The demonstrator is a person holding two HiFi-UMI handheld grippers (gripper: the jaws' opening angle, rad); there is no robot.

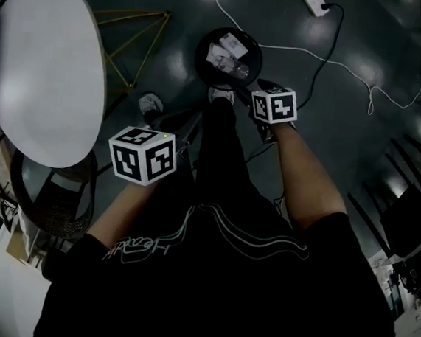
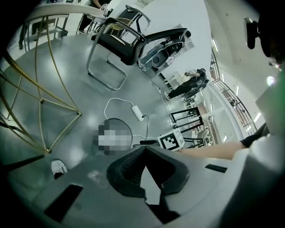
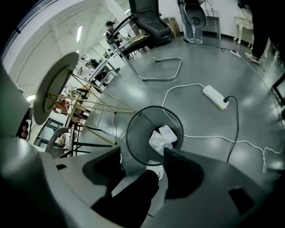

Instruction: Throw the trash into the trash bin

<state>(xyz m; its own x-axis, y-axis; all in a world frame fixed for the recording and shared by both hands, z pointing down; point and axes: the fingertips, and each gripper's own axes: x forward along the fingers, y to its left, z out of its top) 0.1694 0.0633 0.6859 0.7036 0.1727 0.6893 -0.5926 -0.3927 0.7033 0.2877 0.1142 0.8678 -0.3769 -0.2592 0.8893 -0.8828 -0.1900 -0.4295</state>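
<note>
The black wire trash bin (image 1: 229, 55) stands on the dark floor just ahead of the person's feet. White crumpled trash (image 1: 227, 53) lies inside it. My right gripper (image 3: 142, 153) hangs open right above the bin's near rim (image 3: 133, 153), with nothing between its jaws; the trash (image 3: 162, 137) shows through the gap. Its marker cube (image 1: 274, 105) sits just right of the bin. My left gripper (image 2: 144, 150) is shut, tips touching, held back over the person's left leg under its cube (image 1: 143, 155). I see nothing clearly held in it.
A white round table (image 1: 49, 74) on gold wire legs (image 1: 134, 42) stands to the left. A power strip (image 1: 312, 0) and white and black cables (image 1: 332, 61) trail across the floor beyond the bin. A woven basket (image 1: 52, 201) sits lower left, and black chairs (image 2: 124, 42) stand farther off.
</note>
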